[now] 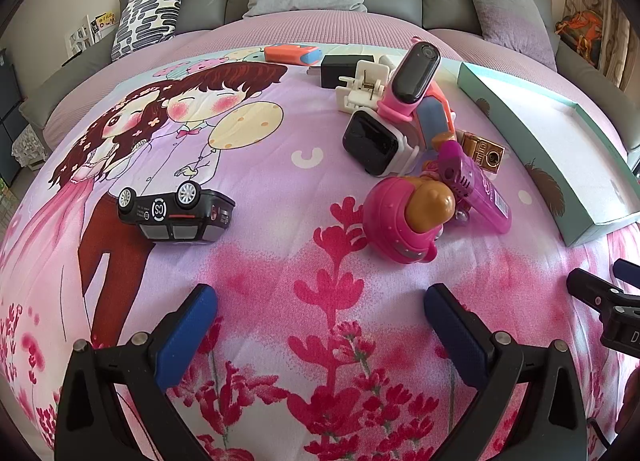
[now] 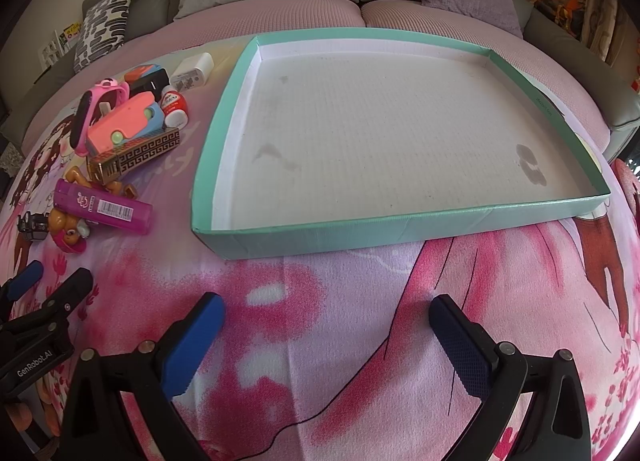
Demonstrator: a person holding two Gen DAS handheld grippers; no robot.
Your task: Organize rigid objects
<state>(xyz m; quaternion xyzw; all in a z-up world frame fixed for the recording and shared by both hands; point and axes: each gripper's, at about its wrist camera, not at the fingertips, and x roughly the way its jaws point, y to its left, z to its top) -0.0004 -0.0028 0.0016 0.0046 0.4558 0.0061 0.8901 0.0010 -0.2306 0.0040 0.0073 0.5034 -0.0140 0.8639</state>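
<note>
I have both tools low over the printed bedsheet point(image 2: 320, 301), near its front edge. My left gripper point(image 1: 320, 325) has its jaws spread wide with nothing between the blue pads, and my right gripper point(image 2: 326, 341) is equally wide open and empty.

The teal box lid point(image 2: 400, 227) sits toward the right side of the sheet, open face up and with nothing in it; I judge it is the place the clutter is meant to go, which would explain why my right tool faces it. The toys are heaped just beside its left wall: a black smartwatch point(image 1: 370, 139), a pink band watch point(image 1: 414, 73) propped up on a coral toy point(image 2: 124, 125), a gold lighter point(image 2: 136, 153), a magenta lighter point(image 2: 104, 211) and a pink dog toy point(image 1: 408, 217) at the near end. A black toy car point(image 1: 176, 215) lies upside down, well apart to the left, alone, so I think it is the easy first pick for my left tool.

Writing: the car's underside shows a round "SO"-like mark; the magenta lighter carries a barcode I can't read; "GenRobot.AI" is printed on the left tool's body in the right wrist view.
</note>
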